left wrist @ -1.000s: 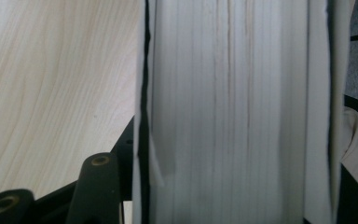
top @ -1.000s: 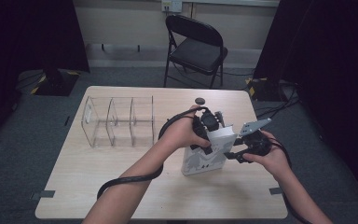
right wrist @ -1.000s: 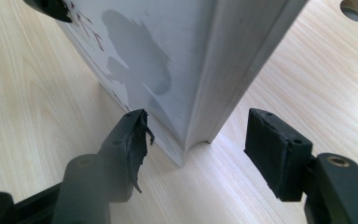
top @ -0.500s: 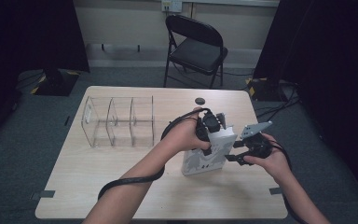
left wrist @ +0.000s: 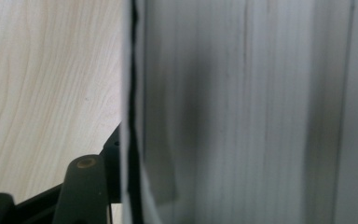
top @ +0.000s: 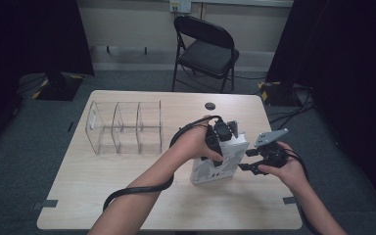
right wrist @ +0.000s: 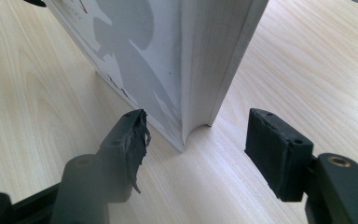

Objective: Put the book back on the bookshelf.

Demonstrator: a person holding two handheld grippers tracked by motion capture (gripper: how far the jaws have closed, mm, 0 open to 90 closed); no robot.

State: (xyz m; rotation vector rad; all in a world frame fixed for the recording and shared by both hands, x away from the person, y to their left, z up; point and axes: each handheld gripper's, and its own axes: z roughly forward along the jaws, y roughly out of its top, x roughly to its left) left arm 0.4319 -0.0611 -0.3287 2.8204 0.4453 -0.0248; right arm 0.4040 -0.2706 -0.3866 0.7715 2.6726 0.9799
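Note:
A thick white book [top: 219,165] with a grey pattern on its cover stands upright on the table [top: 127,196]. My left gripper [top: 220,139] comes down over its top edge, and its jaws have just been opening with the book between them. Up close the page block [left wrist: 261,112] rises beside one black jaw at the lower left. My right gripper [top: 247,161] is open at the book's right end. Its two pads [right wrist: 279,154] stand either side of the lower corner of the book [right wrist: 168,60] without touching it.
A clear plastic organizer [top: 125,128] with several compartments stands to the left of the book. A small black round thing [top: 209,105] lies near the table's far edge. A black folding chair [top: 205,49] stands behind the table. Cables trail from both grippers.

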